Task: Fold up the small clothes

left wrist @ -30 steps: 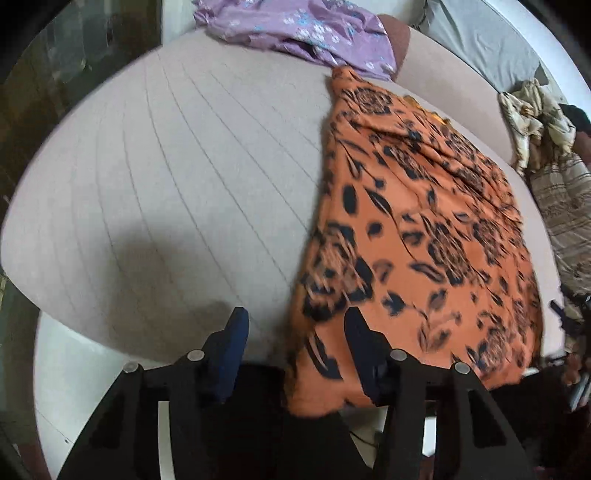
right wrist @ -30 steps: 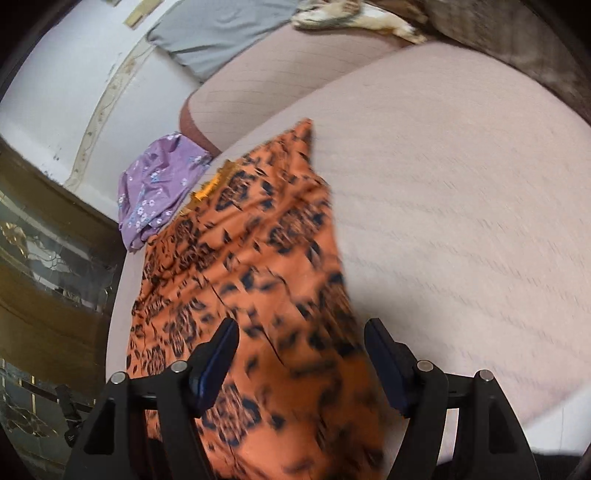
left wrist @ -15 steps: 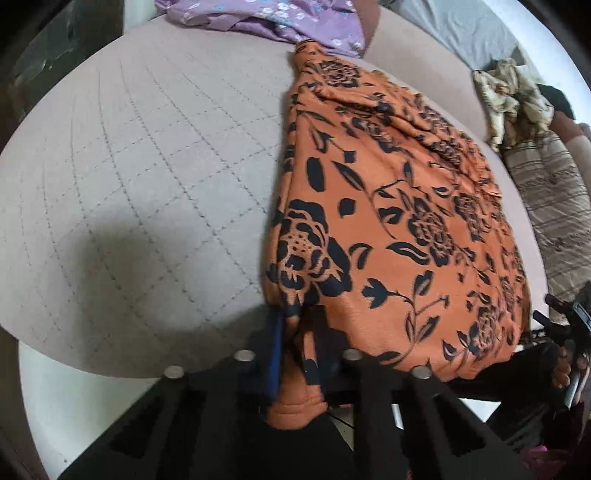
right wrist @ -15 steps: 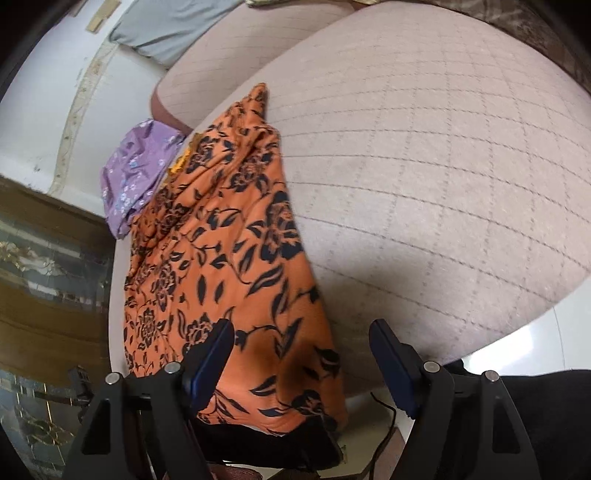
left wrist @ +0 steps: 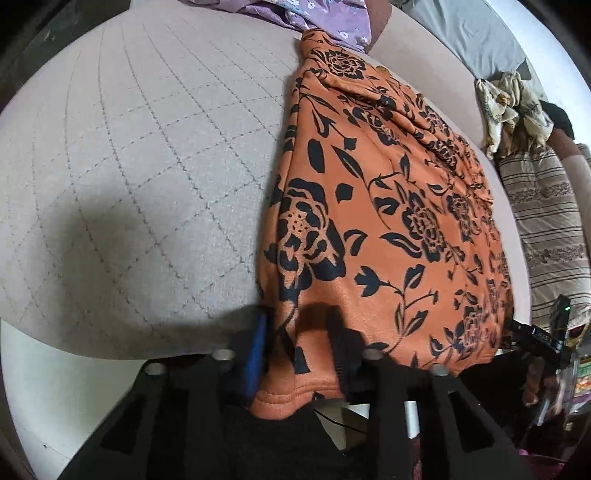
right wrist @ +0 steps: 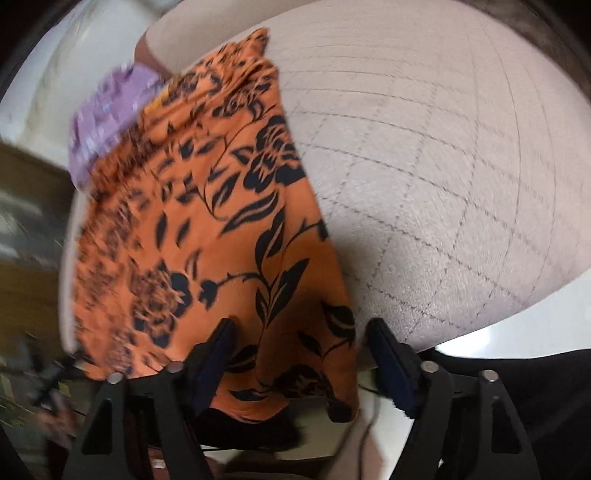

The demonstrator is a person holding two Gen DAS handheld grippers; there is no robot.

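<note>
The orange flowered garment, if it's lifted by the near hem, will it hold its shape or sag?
The garment will likely sag: its hem already droops over the cushion edge. It probably slides little on that textured cover.

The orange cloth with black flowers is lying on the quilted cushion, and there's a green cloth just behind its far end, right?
Not quite. The orange cloth does lie on the quilted cushion, but the cloth behind its far end is purple with small flowers, not green. The left wrist view shows it clearly.

Right view blurred; purple cloth [right wrist: 107, 122] indistinct.
</note>
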